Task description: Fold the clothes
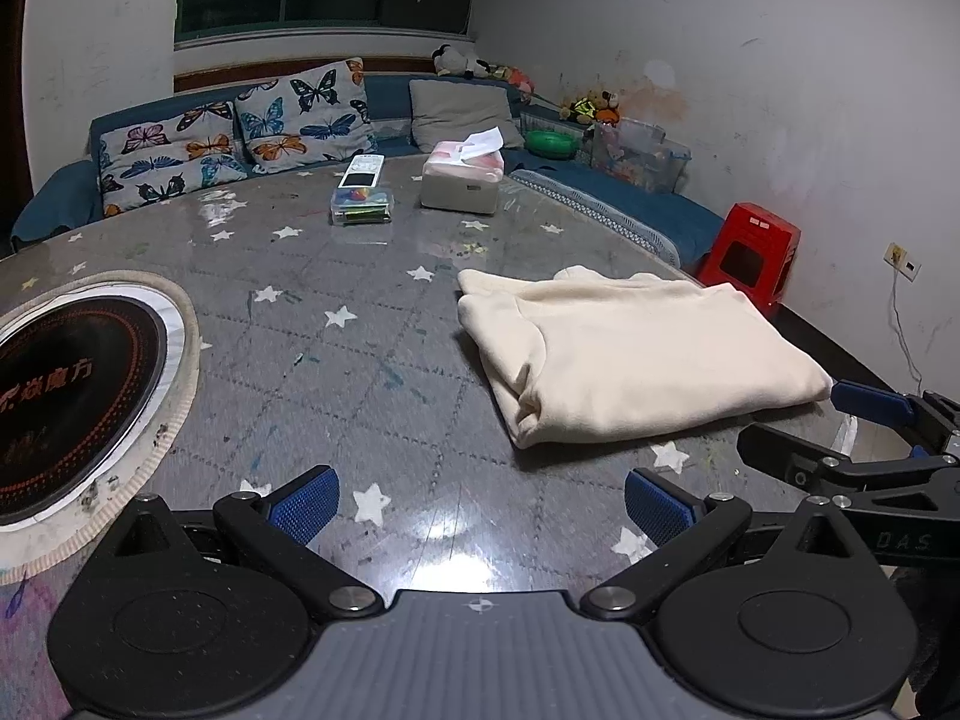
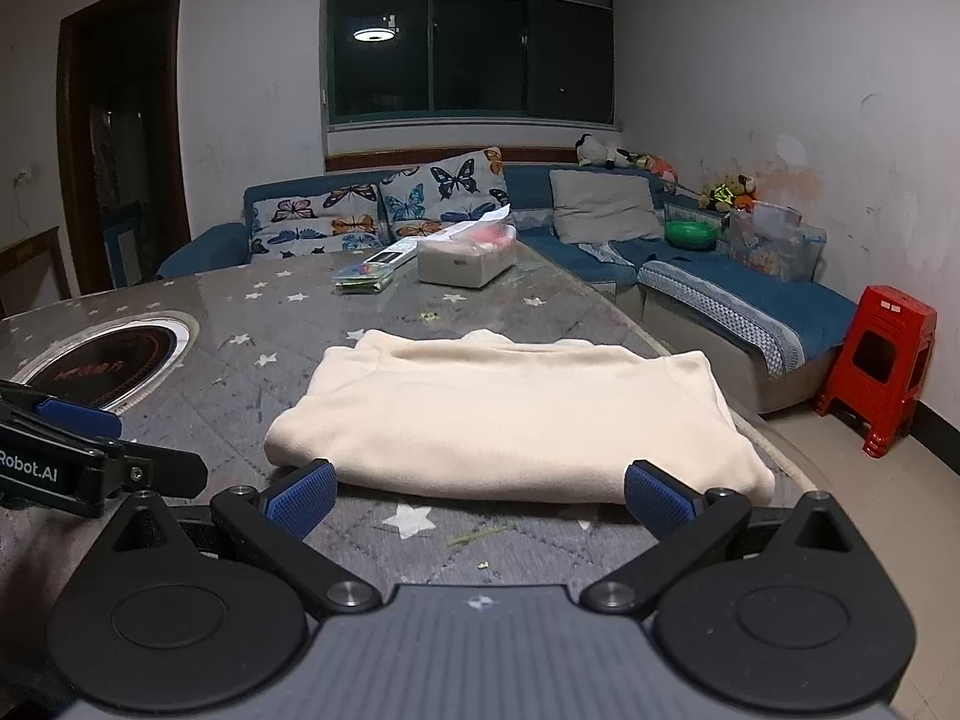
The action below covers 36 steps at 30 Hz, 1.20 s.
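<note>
A cream garment (image 1: 636, 354) lies folded into a flat rectangle on the grey star-patterned table (image 1: 360, 360). It also shows in the right wrist view (image 2: 510, 414), straight ahead. My left gripper (image 1: 480, 504) is open and empty, low over the table, to the left of the garment. My right gripper (image 2: 480, 498) is open and empty, its fingertips just short of the garment's near edge. The right gripper shows at the right edge of the left wrist view (image 1: 864, 432); the left gripper shows at the left edge of the right wrist view (image 2: 78, 438).
A round black induction hob (image 1: 66, 396) is set into the table at left. A tissue box (image 1: 462, 177) and a small plastic box with a remote (image 1: 360, 198) stand at the far side. A blue sofa (image 2: 720, 276) and a red stool (image 2: 882, 360) are beyond.
</note>
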Tool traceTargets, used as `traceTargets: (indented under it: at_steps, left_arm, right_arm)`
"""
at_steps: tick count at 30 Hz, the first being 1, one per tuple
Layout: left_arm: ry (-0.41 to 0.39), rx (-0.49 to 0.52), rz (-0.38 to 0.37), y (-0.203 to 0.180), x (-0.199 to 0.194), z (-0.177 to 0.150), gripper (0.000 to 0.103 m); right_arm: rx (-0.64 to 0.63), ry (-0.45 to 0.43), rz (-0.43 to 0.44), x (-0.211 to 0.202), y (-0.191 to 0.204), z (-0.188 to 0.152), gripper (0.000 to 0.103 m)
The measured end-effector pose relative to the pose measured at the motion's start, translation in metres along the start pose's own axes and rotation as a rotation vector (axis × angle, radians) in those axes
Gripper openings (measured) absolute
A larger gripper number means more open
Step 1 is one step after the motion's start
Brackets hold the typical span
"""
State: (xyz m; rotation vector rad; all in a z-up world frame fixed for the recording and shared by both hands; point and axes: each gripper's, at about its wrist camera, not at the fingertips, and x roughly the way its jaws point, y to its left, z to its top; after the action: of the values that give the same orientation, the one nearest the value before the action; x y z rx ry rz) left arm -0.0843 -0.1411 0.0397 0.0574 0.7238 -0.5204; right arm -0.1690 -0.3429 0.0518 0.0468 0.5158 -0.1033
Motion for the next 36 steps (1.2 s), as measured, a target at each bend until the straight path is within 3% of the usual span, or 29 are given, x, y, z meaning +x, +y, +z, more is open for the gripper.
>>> traceTargets:
  at_steps: [36]
  left_arm:
    - [0.018,0.044,0.014,-0.014,0.003,-0.003,0.103]
  right_arm:
    - [0.029,0.018,-0.014,0.0,-0.006,-0.003,0.103]
